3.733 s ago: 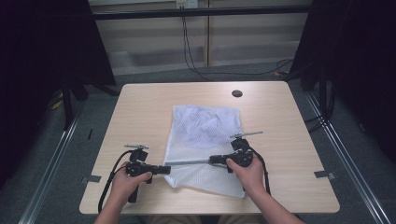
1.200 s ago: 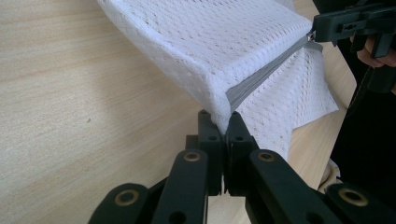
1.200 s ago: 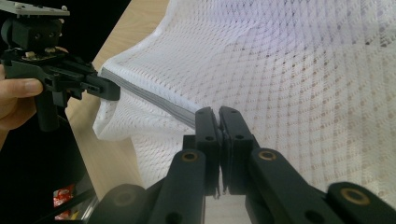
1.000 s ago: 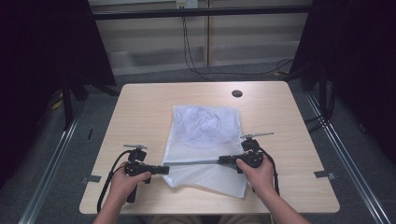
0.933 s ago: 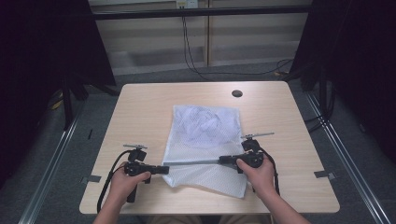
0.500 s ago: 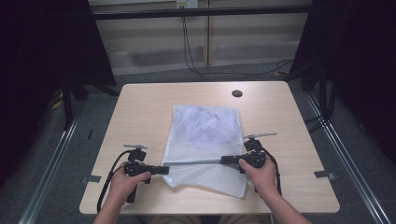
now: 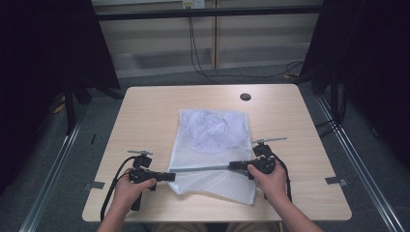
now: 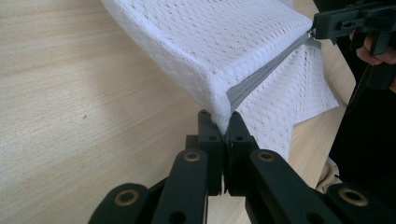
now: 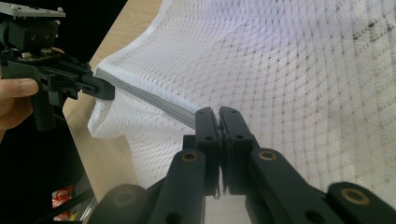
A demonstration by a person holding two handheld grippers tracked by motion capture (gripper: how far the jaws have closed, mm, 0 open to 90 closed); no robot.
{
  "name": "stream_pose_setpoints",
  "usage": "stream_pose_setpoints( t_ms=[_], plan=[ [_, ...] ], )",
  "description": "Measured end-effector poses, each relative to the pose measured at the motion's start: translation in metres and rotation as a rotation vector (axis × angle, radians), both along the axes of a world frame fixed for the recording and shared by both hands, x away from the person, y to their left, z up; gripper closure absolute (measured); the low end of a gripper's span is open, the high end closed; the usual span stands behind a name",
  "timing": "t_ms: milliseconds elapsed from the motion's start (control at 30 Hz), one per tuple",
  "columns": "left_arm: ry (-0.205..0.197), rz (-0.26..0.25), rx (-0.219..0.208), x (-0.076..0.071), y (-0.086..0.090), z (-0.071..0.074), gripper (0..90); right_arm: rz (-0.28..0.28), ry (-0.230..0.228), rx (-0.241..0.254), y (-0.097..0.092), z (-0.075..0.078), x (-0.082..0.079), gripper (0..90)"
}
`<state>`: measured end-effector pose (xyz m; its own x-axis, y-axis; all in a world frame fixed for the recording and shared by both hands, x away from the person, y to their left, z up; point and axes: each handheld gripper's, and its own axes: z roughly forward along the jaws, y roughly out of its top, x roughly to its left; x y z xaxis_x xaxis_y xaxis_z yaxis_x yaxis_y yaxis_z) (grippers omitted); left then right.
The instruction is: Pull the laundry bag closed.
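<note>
A white mesh bag [image 7: 212, 128] lies flat on the wooden table [image 7: 145, 111], with a grey zipper [image 7: 200, 169] running across its near end. My left gripper [image 7: 171, 176] is shut on the bag's left corner at the zipper's end and holds it slightly off the table. My right gripper [image 7: 231, 166] is shut on the zipper farther right. The zipper is pulled taut between them. In the left gripper view my left gripper [image 8: 223, 119] pinches the mesh bag [image 8: 210, 37], and the zipper [image 8: 266, 74] leads to the right gripper [image 8: 314, 32]. In the right gripper view my right gripper [image 9: 218, 114] clamps the zipper [image 9: 149, 98], and the left gripper [image 9: 109, 91] shows beyond.
A dark round hole [image 7: 245, 96] sits in the table near its far edge. Cables [image 7: 198, 53] hang behind the table, and black curtains stand on both sides. Bare tabletop lies left and right of the bag.
My right gripper has slid a little to the right along the zipper line, so the taut stretch is longer. The left gripper has stayed in place.
</note>
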<state>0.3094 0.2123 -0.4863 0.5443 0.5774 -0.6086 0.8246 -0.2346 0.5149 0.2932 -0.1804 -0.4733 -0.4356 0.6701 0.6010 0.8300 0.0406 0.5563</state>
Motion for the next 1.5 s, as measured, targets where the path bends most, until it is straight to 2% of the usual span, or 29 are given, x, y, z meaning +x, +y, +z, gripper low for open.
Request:
stream_pose_setpoints(
  t_ms=[333, 500, 600, 767, 933, 1000, 1033, 1500],
  plan=[
    [0.003, -0.002, 0.003, 0.0, 0.0, 0.0, 88.2, 0.003, -0.001, 0.002, -0.001, 0.001, 0.0, 86.9],
    [0.004, 0.002, -0.008, 0.0, 0.002, 0.001, 88.2, -0.004, -0.004, -0.003, -0.005, 0.002, -0.002, 86.9],
    [0.0, -0.004, 0.002, 0.001, 0.0, 0.001, 88.2, -0.006, -0.003, -0.002, -0.007, 0.002, -0.003, 86.9],
    [0.014, 0.0, -0.006, 0.001, -0.001, 0.0, 88.3, -0.01, -0.003, 0.002, -0.01, 0.002, -0.004, 86.9],
    [0.007, -0.004, 0.002, 0.002, -0.002, -0.001, 88.2, -0.017, -0.005, 0.001, -0.014, 0.002, -0.006, 86.8],
    [0.02, -0.002, -0.002, 0.002, -0.003, -0.001, 88.2, -0.018, -0.004, 0.001, -0.015, 0.002, -0.006, 86.9],
    [0.007, -0.006, 0.009, 0.002, -0.002, -0.001, 88.2, -0.019, -0.004, 0.0, -0.015, 0.002, -0.006, 86.9],
    [0.014, -0.008, -0.003, 0.003, -0.001, 0.0, 88.2, -0.023, -0.011, 0.008, -0.02, 0.002, -0.008, 86.9]
  ],
)
